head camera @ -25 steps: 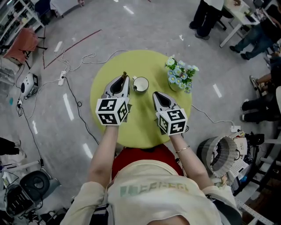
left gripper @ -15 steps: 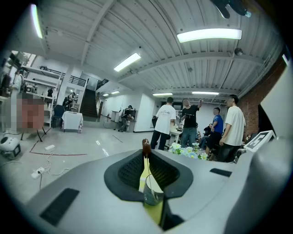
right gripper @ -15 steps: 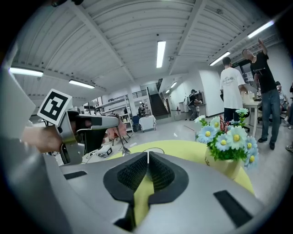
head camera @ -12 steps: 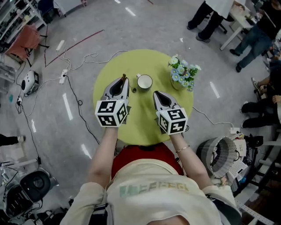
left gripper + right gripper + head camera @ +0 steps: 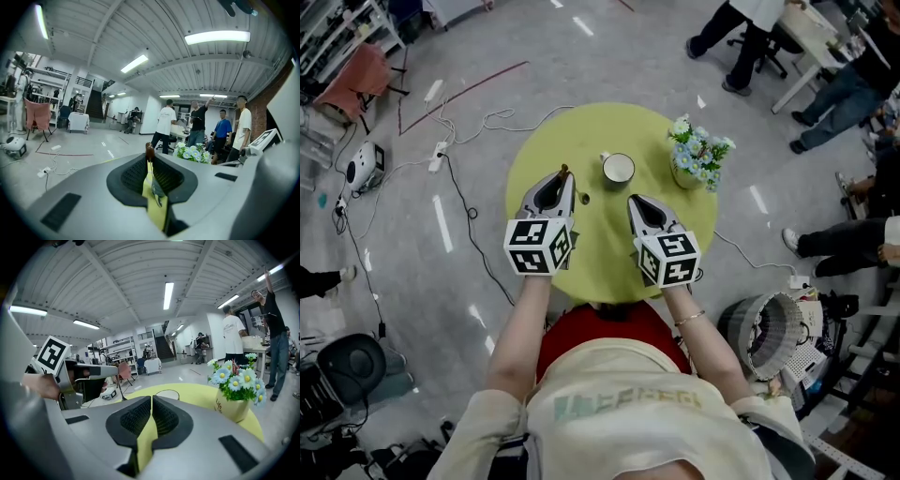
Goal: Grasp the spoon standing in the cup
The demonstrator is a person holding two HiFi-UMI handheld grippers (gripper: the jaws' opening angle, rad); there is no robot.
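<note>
Glossy grey concrete floor (image 5: 609, 56), loose white cables (image 5: 497, 119) left of round yellow-green table (image 5: 600, 253). White ribbed ceiling (image 5: 140, 33), fluorescent strip lights (image 5: 217, 37). Dark staircase (image 5: 96, 104) at back, brick pillar (image 5: 261, 117) at right, white desk (image 5: 806, 28).

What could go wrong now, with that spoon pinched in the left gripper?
The left gripper pinches only the thin handle of the spoon, so it might swivel or slip down onto the table. The cup stands close beside that gripper, so a sideways swing could knock it over.
</note>
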